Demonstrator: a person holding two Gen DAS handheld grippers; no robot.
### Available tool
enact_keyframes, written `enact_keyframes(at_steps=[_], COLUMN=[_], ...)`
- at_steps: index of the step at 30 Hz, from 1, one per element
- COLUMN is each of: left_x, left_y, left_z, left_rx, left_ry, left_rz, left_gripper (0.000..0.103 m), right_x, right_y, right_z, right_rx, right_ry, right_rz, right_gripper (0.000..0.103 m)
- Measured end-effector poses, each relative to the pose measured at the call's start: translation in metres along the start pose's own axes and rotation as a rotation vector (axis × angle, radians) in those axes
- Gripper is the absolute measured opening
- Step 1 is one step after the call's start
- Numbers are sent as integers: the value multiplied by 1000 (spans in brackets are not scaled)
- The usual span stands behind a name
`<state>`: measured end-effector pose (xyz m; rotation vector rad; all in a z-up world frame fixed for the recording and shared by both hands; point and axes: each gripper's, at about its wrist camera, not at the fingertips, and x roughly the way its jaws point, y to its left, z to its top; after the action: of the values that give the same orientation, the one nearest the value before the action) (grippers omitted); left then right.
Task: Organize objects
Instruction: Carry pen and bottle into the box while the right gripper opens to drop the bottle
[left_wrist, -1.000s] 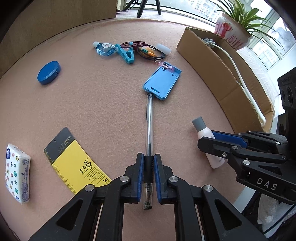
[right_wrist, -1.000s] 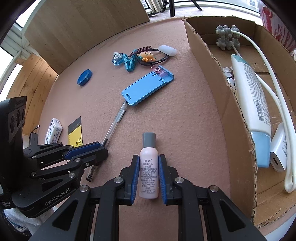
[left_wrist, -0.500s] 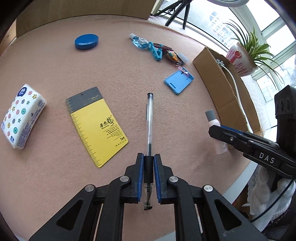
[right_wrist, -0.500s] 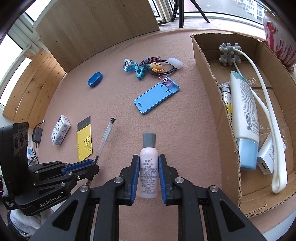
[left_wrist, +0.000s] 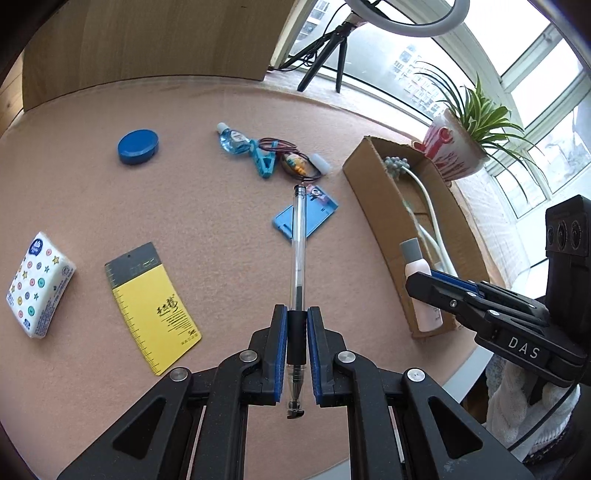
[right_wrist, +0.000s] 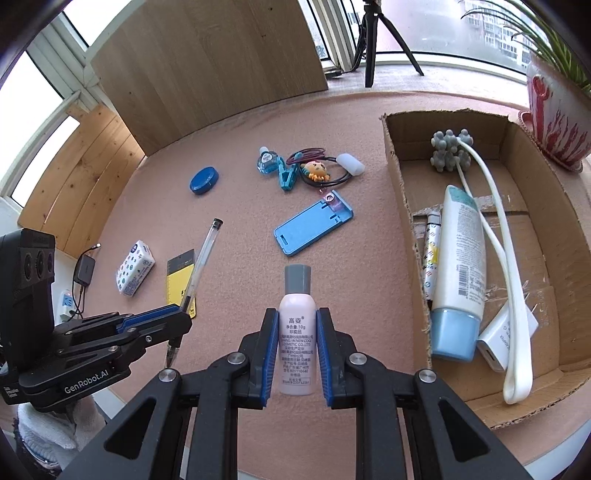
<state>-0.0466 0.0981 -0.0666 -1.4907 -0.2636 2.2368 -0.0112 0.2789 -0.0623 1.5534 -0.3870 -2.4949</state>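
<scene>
left tongs (left_wrist: 296, 345): clamping the grip end of a clear pen (left_wrist: 298, 251), barrel sticking straight out ahead, up off the worktop (left_wrist: 221, 110)
right tongs (right_wrist: 296, 352): squeezing a small pink bottle (right_wrist: 297, 332) upright, grey cap on top
box (right_wrist: 402, 192): cardboard, sitting off to the right of both; right hand's nearer, I'd guess it's going first
hard to see: box's near corner is getting cut off

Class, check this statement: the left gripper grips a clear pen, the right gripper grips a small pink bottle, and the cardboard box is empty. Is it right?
One error: the cardboard box is not empty. The right wrist view shows a white tube and other items inside. The left gripper does grip the pen, the right gripper the pink bottle.
</scene>
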Motion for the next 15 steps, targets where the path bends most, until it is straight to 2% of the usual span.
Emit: enact_keyframes(at_steps=[6, 15], left_x=[11, 42], left_y=[-46, -112], left_z=[27, 53], left_rx=[58, 159], left_ry=[-22, -9], left_rz=[-47, -89], left_gripper=[12, 12], right_x=[-40, -79], right_y=[-26, -87], right_z=[7, 8], right_rx=[26, 113], right_ry=[-87, -171], right_rz=[-16, -114], right_gripper=[18, 18])
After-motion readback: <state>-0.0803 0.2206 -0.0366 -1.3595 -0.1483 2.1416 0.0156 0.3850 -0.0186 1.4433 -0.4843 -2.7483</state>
